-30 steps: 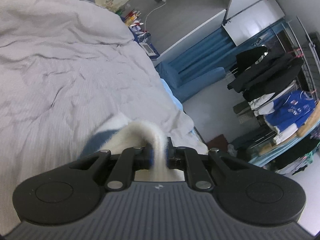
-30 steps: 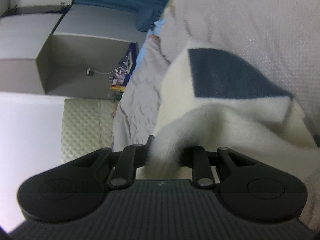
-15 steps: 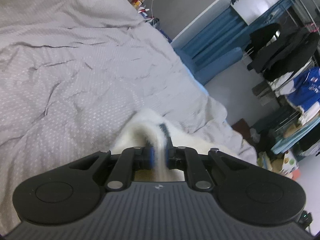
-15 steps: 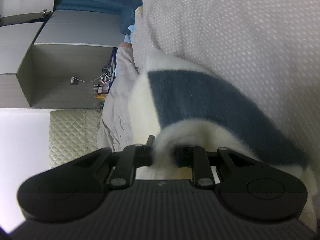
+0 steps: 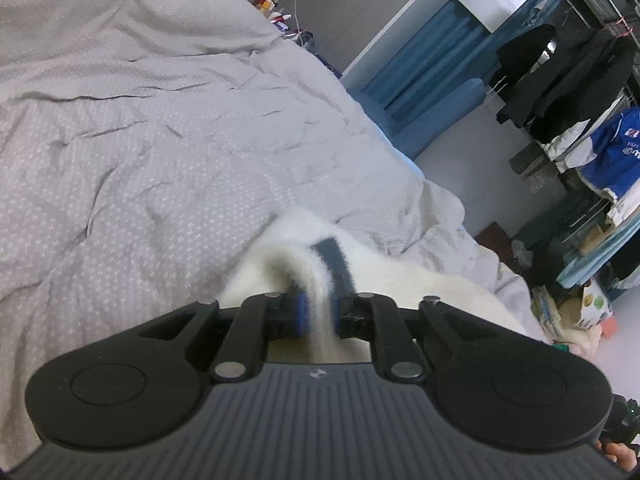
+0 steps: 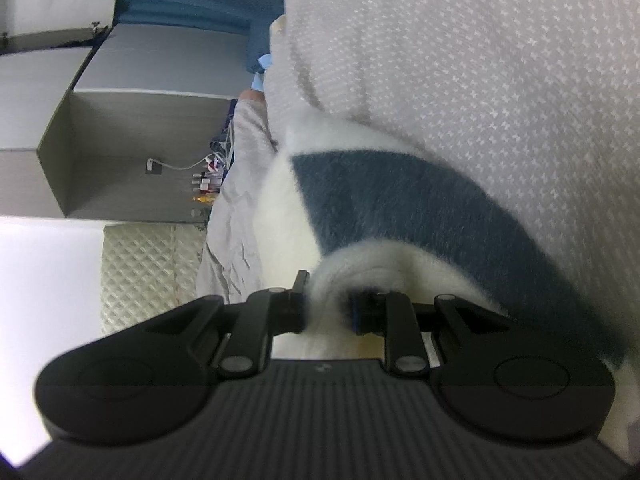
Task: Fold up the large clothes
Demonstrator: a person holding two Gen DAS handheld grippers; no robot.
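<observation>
A fluffy white sweater with dark blue patches lies on the grey bed cover. My left gripper is shut on a bunched white and blue edge of the sweater, close above the bed near its right side. My right gripper is shut on another white fold of the same sweater, with a broad blue band spreading out ahead of it. The rest of the garment is hidden under both grippers.
The grey cover fills most of both views. A clothes rack with dark jackets and a blue jersey stands right of the bed. A blue armchair, blue curtains, a quilted headboard and a shelf of small bottles are behind.
Both grippers have moved with the sweater, still shut on it. In the left view more bed cover shows and the rack has shifted right; in the right view the blue band has spread wider.
</observation>
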